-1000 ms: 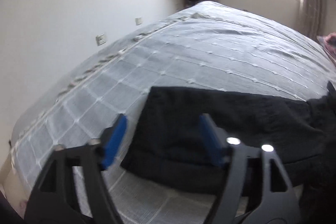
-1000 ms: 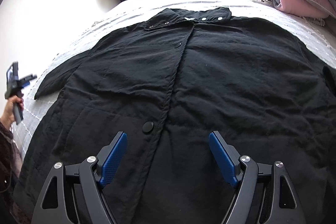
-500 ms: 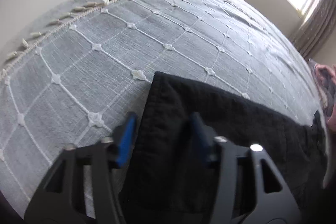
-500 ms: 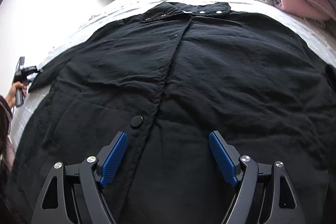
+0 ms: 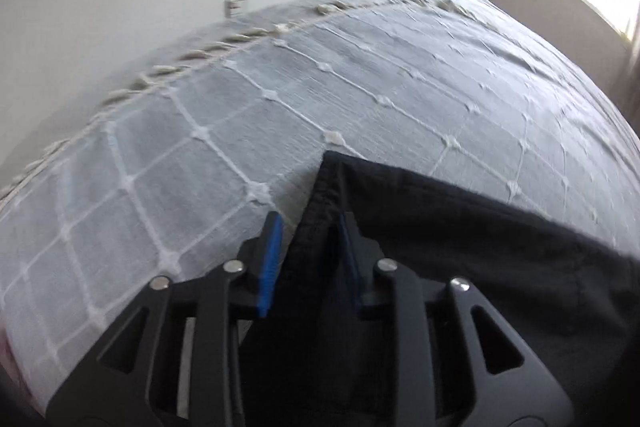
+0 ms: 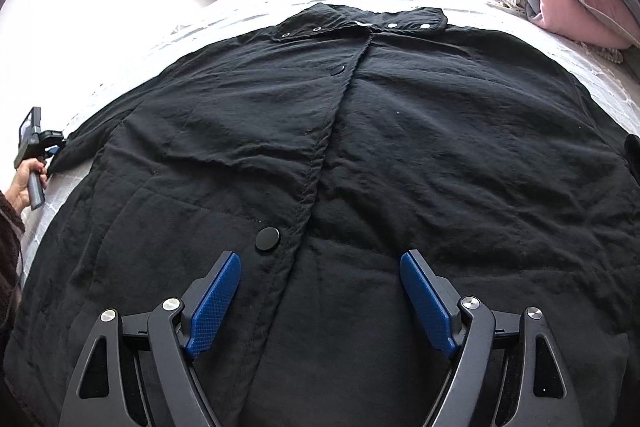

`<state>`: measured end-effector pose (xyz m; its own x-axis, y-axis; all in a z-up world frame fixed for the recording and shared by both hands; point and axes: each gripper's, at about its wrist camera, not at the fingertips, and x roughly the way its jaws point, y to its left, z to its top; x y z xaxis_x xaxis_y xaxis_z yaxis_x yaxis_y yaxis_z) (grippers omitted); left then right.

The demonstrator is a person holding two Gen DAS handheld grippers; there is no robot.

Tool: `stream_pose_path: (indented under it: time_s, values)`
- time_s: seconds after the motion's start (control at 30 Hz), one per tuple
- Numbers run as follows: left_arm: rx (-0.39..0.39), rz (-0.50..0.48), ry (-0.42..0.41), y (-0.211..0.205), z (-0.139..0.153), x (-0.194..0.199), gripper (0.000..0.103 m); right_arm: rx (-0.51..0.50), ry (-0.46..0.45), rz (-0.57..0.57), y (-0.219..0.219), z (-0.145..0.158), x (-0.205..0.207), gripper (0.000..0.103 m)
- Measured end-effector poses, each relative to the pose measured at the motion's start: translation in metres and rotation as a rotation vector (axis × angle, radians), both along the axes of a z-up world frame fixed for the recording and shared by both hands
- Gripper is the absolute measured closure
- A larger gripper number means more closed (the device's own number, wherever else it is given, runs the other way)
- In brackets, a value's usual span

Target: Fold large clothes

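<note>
Pinching coat sleeve cuff (image 5: 320,211): left hand-held gripper (image 5: 310,247).

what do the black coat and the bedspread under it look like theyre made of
Black coat: seemingly a matte, crinkled woven shell, perhaps nylon or cotton blend, lightly padded, judging by its quilted seams and fine wrinkles. Bedspread: looks like pale grey, coarse woven cotton or linen, matte, with a raised white stitched grid and knotted tufts.

Both grippers are built from matte black arms with triangular cut-outs and round silver screw heads at the pivots. The left gripper (image 5: 308,259) and the right gripper (image 6: 320,303) are each fitted with two blue textured finger pads (image 6: 214,303). A dark knitted sleeve (image 6: 9,227) is worn on the arm seen at the left edge of the right wrist view.
</note>
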<state>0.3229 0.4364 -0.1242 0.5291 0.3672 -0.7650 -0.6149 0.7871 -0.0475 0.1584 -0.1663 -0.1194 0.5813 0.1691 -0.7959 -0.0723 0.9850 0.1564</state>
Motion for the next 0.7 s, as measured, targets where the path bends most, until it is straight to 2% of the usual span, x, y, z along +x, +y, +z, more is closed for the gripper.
stream_pose_path:
  time_s: [0.03,0.1,0.13,0.2,0.27,0.4,0.47,0.53,0.57,0.63,0.7]
  values:
    - [-0.002,-0.003,-0.028,-0.006,0.008,-0.003,0.061,0.006,0.001,-0.004,-0.001,0.000,0.001,0.020]
    - [0.023,-0.056,-0.075,-0.034,0.027,-0.004,0.040,0.011,0.002,-0.010,-0.001,0.001,0.003,0.020]
    - [0.036,-0.125,-0.095,-0.056,0.037,-0.003,0.037,0.011,0.001,-0.010,0.000,0.001,0.005,0.020]
    - [0.019,-0.298,-0.109,-0.105,0.051,0.006,0.023,0.005,-0.004,-0.009,0.004,0.002,0.008,0.020]
    - [-0.043,-0.488,-0.106,-0.164,0.058,0.016,0.022,-0.004,-0.004,-0.007,0.008,0.004,0.013,0.020]
    - [-0.108,-0.798,-0.104,-0.276,0.059,0.022,0.021,-0.051,-0.038,0.005,0.013,0.016,0.023,0.020]
    - [-0.136,-0.896,-0.097,-0.318,0.051,0.024,0.021,-0.058,-0.065,0.005,0.011,0.022,0.031,0.020]
    - [-0.173,-0.961,-0.075,-0.351,0.033,0.032,0.021,-0.062,-0.080,-0.005,0.007,0.023,0.039,0.019]
    - [-0.176,-0.961,-0.059,-0.358,0.021,0.039,0.021,-0.067,-0.082,-0.016,0.003,0.021,0.044,0.019]
    - [-0.134,-0.907,-0.034,-0.357,0.000,0.055,0.021,-0.065,-0.073,-0.050,-0.013,0.013,0.053,0.019]
    - [-0.096,-0.810,-0.006,-0.330,-0.015,0.070,0.021,-0.040,-0.043,-0.104,-0.037,0.001,0.055,0.019]
